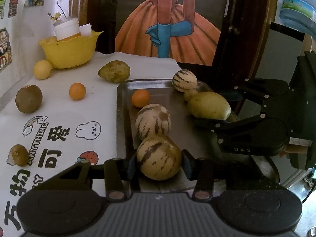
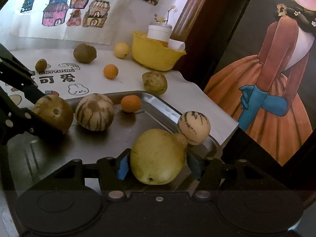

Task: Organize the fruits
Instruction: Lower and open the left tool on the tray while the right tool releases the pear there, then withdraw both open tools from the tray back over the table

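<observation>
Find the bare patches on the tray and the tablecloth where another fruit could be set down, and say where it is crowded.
Free: the metal tray floor between the left-held striped melon and the right-held pear; the tablecloth between the kiwi and the tray. Crowded: the tray's far corner around the small striped melon.
</observation>
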The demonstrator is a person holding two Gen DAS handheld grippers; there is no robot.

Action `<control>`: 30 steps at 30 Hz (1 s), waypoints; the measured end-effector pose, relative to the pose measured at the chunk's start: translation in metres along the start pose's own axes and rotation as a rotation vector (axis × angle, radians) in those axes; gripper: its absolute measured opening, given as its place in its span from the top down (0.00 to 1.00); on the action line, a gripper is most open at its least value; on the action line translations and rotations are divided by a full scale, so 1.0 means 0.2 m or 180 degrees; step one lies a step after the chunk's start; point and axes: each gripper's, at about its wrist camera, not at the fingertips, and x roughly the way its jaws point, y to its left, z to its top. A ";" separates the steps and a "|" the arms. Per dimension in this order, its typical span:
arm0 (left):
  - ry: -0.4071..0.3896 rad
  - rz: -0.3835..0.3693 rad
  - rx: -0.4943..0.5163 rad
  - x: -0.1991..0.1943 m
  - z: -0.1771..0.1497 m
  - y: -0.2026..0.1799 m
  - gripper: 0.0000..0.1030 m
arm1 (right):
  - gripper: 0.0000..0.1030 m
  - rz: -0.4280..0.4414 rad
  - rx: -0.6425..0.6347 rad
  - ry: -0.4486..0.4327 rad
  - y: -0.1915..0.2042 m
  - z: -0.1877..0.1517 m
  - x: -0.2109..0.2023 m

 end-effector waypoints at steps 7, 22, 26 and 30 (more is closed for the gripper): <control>-0.0058 0.0038 0.0030 -0.06 -0.01 -0.03 0.28 | 0.21 -0.0008 0.0034 -0.0043 0.00 0.01 -0.06; -0.0251 0.0258 -0.0019 -0.31 -0.03 -0.03 0.06 | 0.01 -0.0150 -0.0015 -0.0129 0.03 0.04 -0.29; -0.0328 0.0396 -0.0106 -0.38 -0.05 -0.01 0.01 | 0.01 -0.0145 -0.0004 -0.0168 0.07 0.05 -0.37; -0.0342 0.0508 -0.0226 -0.46 -0.08 0.02 0.00 | 0.01 -0.0114 -0.0015 -0.0165 0.13 0.05 -0.46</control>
